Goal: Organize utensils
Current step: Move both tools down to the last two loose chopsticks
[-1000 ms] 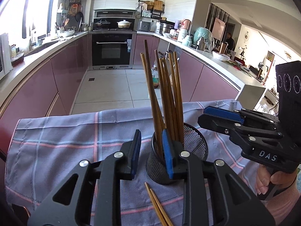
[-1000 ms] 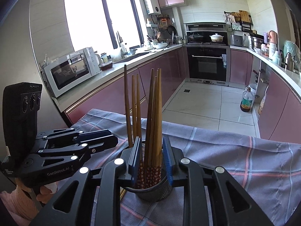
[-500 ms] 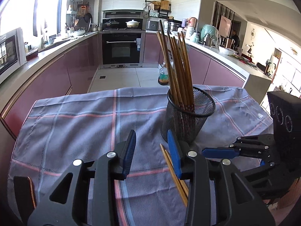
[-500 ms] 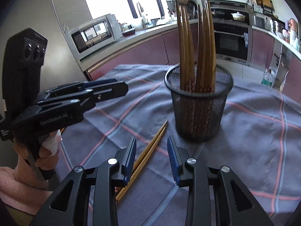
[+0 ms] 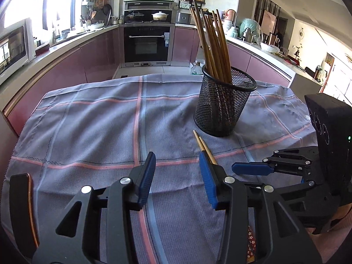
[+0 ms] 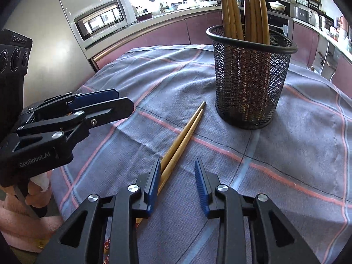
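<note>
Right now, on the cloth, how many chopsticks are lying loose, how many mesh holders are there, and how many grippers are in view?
Loose chopsticks: 2
Black mesh holder: 1
Grippers, left gripper and right gripper, both open and empty: 2
Total: 5

The tall black wire-mesh holder [image 5: 224, 103] (bristling with brown wooden chopsticks [image 5: 211, 41]) blocks the far right; two loose tan chopsticks [image 6: 180, 138] lie before it; left, bare checked blue-grey cloth [image 5: 92, 132].

A mesh holder [image 6: 250, 81] stands on the tablecloth [image 6: 297, 149] toward its far right corner, chopsticks [image 6: 244, 6] upright inside. A loose pair [image 6: 182, 138] lies on the cloth just before it, toward the near edge.
</note>
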A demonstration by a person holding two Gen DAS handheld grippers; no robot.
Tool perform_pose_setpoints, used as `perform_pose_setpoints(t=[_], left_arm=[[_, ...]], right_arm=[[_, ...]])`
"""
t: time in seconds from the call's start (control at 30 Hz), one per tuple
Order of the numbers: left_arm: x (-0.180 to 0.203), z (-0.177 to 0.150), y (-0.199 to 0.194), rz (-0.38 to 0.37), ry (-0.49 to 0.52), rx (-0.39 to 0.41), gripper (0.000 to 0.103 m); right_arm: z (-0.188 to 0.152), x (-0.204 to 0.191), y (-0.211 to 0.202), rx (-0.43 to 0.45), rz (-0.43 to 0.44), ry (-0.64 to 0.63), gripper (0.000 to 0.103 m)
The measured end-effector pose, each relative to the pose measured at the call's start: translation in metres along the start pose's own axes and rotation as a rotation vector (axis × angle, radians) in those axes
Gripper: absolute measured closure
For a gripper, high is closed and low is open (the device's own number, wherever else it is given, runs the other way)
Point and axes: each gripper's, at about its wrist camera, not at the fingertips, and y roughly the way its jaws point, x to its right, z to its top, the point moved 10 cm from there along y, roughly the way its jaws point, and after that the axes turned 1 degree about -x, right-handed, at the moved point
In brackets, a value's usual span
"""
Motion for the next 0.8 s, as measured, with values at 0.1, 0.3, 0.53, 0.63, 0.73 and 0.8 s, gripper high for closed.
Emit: perform_pose_setpoints(t=[0.1, 0.3, 0.53, 0.63, 0.73, 0.8], left_arm=[[0.004, -0.004, -0.001, -0.011, 0.007, -0.008, 0.062], [0.024, -0.010, 0.006, -0.052, 0.049, -0.046, 0.062], [0.044, -0.021, 0.021, -0.084, 0.103, -0.104, 0.064], [0.048, -0.023, 0.030, -0.092, 0.110, -0.130, 0.065], [0.051, -0.024, 0.040, -0.091, 0.116, -0.156, 0.069], [0.053, -0.025, 0.047, -0.094, 0.116, -0.174, 0.074]], right_arm=[[-0.001, 0.004, -0.001, -0.010, -0.034, -0.014, 0.078], [-0.008, 0.020, -0.005, -0.032, -0.087, -0.019, 0.083], [-0.008, 0.033, -0.007, -0.034, -0.131, -0.023, 0.083], [-0.005, 0.031, -0.004, -0.035, -0.141, -0.035, 0.083], [-0.002, 0.031, -0.001, -0.035, -0.146, -0.046, 0.083], [-0.001, 0.032, 0.000, -0.034, -0.147, -0.049, 0.083]])
